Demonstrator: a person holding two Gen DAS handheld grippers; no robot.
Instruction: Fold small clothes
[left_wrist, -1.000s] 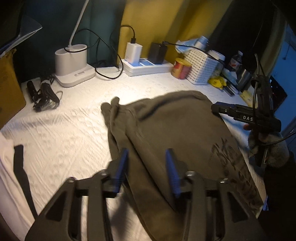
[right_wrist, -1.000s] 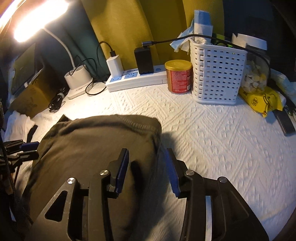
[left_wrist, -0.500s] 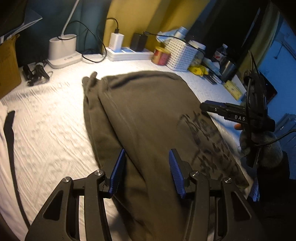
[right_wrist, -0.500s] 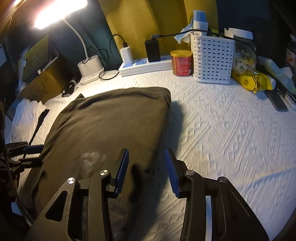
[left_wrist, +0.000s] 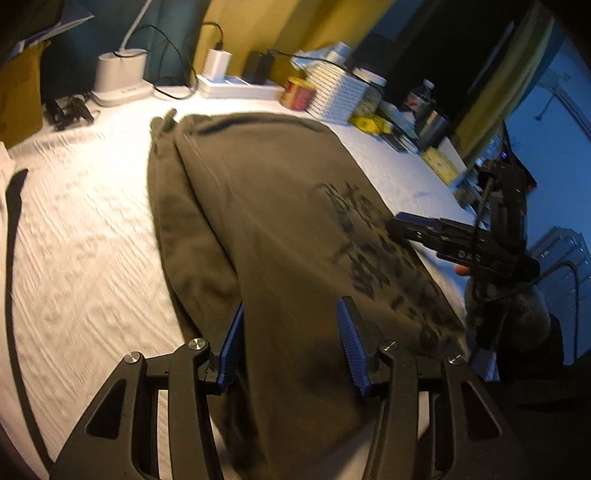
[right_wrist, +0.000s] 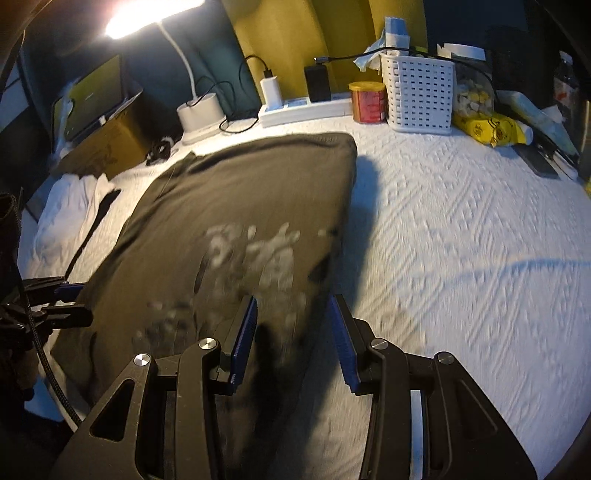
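- The olive shirt is lying flat on the white counter, with its printed letters facing up.
- The shirt is lying right under and in front of both tools, and its near end is hanging off the counter edge below them.
- The left tool is hanging over the near part of the shirt. Its blue pads are standing about half apart, with cloth showing between them, but I cannot tell if they are pinching it.
- The right tool is sitting over the shirt's right edge. Its pads are also half apart, and I cannot tell if it is holding anything.
- Both tools are pointing forward and tipping down toward the cloth, side by side.
- In the left view, the right tool is showing off to the right, beside the shirt.
- To do this step well, I think each tool should be pinching one near corner, through all the layers.
- Then both should be lifting together and laying the near end over the far end, keeping the edges lined up.
- The red can and white basket are sitting well ahead of the right tool, so the fold should be stopping short of them.
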